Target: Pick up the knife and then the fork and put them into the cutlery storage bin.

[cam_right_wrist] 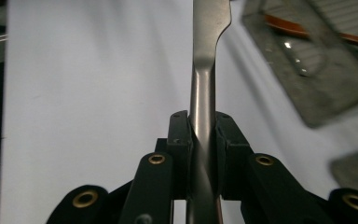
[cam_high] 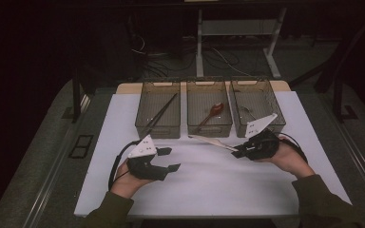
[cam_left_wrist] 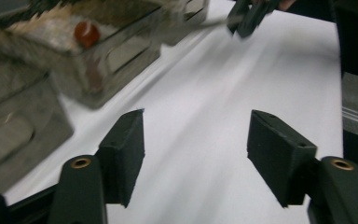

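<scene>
Three clear mesh-walled bins stand in a row along the far edge of the white desk, and most of the sorting looks done: dark chopsticks lie in the left bin, a red-brown wooden spoon in the middle one, and something pale and metallic, too small to name, in the right one. What appears left is the flat silver metal utensil, which is off the desk in the right gripper, just in front of the bins at centre right of the high view. Its handle is clamped between the closed fingers, with the broad end pointing toward the left of that frame. My judgement is that it has yet to be carried over a bin and let go; which bin it belongs in I cannot tell.

At lower left of the high view, the left gripper hovers low over bare desk, its fingers spread apart with nothing between them. That forearm comes in from the bottom edge, wrist angled so the gripper points right, toward the other hand. The right hand sits palm-inward, its gripper aimed left and roughly level.
</scene>
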### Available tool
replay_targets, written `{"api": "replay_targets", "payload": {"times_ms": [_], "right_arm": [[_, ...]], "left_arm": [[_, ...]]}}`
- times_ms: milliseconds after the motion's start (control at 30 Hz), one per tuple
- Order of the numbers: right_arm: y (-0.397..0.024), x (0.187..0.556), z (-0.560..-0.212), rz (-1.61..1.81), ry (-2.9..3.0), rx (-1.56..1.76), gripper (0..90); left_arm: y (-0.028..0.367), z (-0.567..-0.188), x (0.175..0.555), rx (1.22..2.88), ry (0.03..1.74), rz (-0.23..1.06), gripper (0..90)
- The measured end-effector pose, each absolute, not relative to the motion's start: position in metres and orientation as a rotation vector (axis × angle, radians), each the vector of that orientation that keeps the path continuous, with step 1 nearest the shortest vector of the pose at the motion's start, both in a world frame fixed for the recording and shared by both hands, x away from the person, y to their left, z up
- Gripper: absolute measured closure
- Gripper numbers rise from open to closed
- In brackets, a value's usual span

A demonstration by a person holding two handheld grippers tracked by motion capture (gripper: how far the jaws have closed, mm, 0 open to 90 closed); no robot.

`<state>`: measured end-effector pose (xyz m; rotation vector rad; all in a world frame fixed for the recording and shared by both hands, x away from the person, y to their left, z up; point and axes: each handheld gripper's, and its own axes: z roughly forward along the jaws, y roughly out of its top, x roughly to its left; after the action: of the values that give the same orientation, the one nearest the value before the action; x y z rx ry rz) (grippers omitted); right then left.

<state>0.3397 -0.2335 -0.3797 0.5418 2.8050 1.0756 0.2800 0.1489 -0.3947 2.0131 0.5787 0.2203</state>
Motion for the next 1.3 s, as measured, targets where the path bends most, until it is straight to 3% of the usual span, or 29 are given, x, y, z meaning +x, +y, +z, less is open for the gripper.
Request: {"api": "replay_targets", "payload": {"times_ms": [233,767,933,1300], "right_arm": [[-0.254,0.358,-0.365,1.074,2.716,0.691,78.5],[-0.301,0.411,-0.35,1.028,2.505,1.086,78.5],[-0.313,0.426,-0.354,0.978,2.445,1.224,78.4],[-0.32,0.455,-0.37,0.875,2.387,1.415,78.4]], "left_arm": [[0.16,-0.408,0.274,2.003,0.647,0.228,23.5],[0.166,-0.422,0.278,2.012,0.711,0.239,11.2],[0.165,-0.424,0.279,2.015,0.715,0.248,1.2],[0.16,-0.426,0.278,2.035,0.696,0.215,0.0]]}}
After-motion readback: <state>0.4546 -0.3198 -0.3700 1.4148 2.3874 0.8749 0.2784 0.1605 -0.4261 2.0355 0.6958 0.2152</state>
